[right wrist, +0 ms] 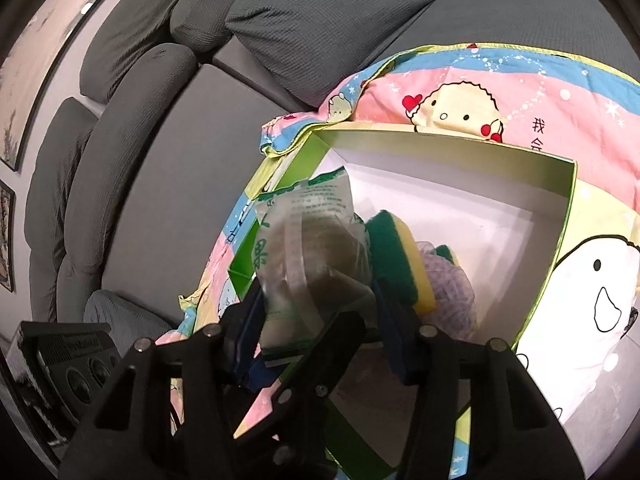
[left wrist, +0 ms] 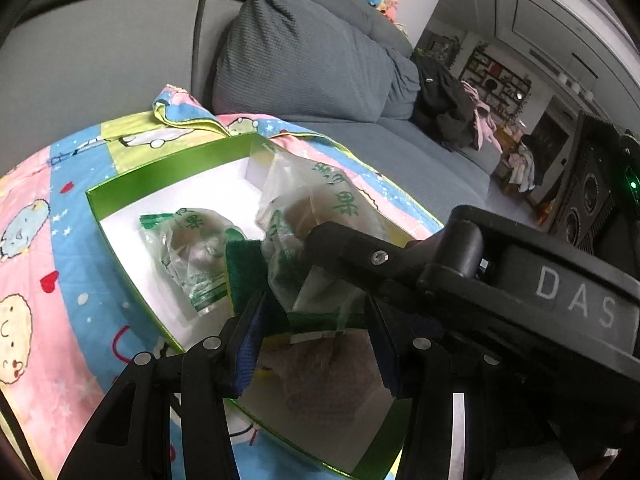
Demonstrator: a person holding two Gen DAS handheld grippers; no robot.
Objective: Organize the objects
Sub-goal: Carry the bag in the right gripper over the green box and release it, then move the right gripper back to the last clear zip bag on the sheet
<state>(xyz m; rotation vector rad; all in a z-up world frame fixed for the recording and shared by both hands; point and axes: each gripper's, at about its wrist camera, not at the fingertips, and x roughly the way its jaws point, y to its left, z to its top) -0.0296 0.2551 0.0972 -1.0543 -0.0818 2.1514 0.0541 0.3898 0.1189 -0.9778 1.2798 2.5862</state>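
A green box (left wrist: 160,168) with a white inside lies on a cartoon blanket (left wrist: 52,264); it also shows in the right wrist view (right wrist: 440,138). One clear bag with green print (left wrist: 192,256) lies in the box. My right gripper (right wrist: 320,304) is shut on a second such bag (right wrist: 308,248), also seen in the left wrist view (left wrist: 320,208), and holds it over the box. My left gripper (left wrist: 316,328) is open above the box's near end, over a lilac fluffy thing (left wrist: 328,376). A green-and-yellow sponge (right wrist: 400,256) stands in the box beside the held bag.
The blanket covers a grey sofa (left wrist: 304,60) with loose cushions (right wrist: 320,12). A black speaker (left wrist: 588,192) stands to the right, and appears low left in the right wrist view (right wrist: 68,364). Dark clothes (left wrist: 444,108) lie at the sofa's far end.
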